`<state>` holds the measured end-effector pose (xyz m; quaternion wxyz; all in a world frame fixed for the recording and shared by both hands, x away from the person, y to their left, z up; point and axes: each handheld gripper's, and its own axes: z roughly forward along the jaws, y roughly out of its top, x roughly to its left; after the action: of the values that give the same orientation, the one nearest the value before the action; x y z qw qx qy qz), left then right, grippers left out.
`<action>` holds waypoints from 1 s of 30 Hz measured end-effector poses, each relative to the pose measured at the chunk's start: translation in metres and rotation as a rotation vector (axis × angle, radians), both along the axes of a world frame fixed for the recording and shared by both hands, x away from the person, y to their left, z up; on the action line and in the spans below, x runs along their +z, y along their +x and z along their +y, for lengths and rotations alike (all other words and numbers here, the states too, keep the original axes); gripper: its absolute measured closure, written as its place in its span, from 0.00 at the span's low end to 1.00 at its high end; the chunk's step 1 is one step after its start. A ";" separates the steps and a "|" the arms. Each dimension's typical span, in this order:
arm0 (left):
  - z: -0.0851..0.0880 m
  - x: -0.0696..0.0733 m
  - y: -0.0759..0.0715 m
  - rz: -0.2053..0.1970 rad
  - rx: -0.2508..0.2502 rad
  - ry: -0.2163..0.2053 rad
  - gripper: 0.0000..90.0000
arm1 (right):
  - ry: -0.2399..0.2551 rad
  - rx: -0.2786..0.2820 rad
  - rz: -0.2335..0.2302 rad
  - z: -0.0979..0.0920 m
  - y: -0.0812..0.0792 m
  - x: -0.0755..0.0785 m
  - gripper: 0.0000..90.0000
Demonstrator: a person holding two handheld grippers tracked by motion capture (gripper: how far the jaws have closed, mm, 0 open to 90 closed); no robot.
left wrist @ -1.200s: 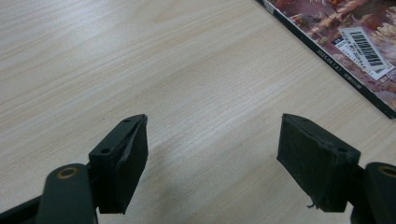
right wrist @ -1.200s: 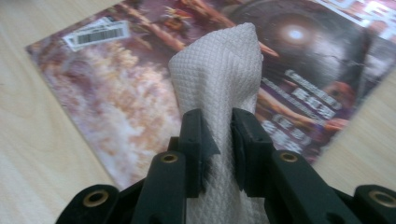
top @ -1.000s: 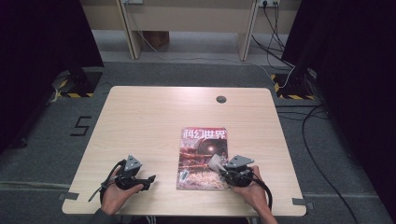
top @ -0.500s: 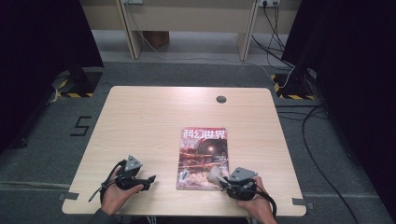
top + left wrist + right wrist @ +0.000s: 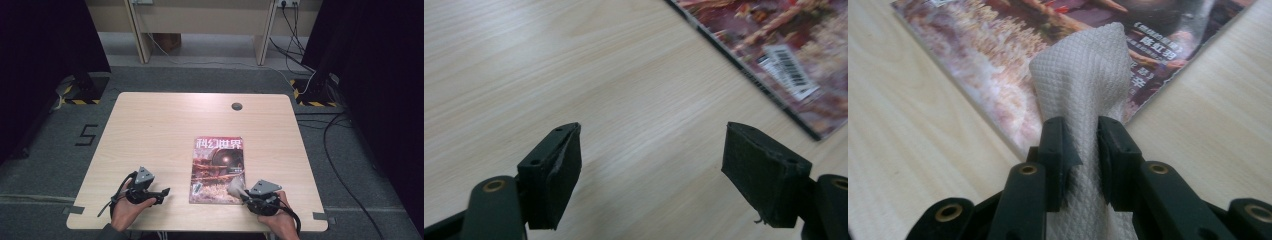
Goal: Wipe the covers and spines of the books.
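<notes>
Near the table's (image 5: pixel 150 125) front edge, a white cloth (image 5: pixel 1083 65) is pinched by the right gripper (image 5: pixel 1082 145) over the magazine's (image 5: pixel 218 167) lower right corner. Bare wood is left beneath the left gripper (image 5: pixel 651 165), whose jaws are spread just beside the magazine.

The left tool (image 5: pixel 159 191) sits low at the near left in the person's left hand (image 5: pixel 127 210), its jaws spread wide with nothing between them. The right tool (image 5: pixel 239 189) — gripped by the right hand (image 5: pixel 277 216) at the near right — points left and far, its jaws pinched close together.
</notes>
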<state>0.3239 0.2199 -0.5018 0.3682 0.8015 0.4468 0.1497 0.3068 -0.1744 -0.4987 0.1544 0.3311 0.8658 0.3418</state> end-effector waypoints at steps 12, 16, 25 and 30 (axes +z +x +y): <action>-0.054 -0.005 0.007 -0.053 -0.064 0.054 0.25 | 0.007 0.014 0.012 -0.002 -0.011 0.000 0.83; -0.063 -0.009 0.008 -0.042 -0.087 0.065 0.25 | -0.010 0.019 0.000 0.001 -0.011 0.001 0.83; -0.067 -0.009 0.006 -0.028 -0.107 0.040 0.24 | -0.027 0.045 -0.011 0.013 -0.009 0.002 0.82; -0.065 -0.011 0.008 -0.003 -0.096 0.014 0.23 | -0.030 0.092 -0.006 0.032 -0.002 0.002 0.82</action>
<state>0.3317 0.1545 -0.5127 0.3699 0.8243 0.4063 0.1365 0.3044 -0.1425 -0.4966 0.1459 0.2874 0.8848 0.3366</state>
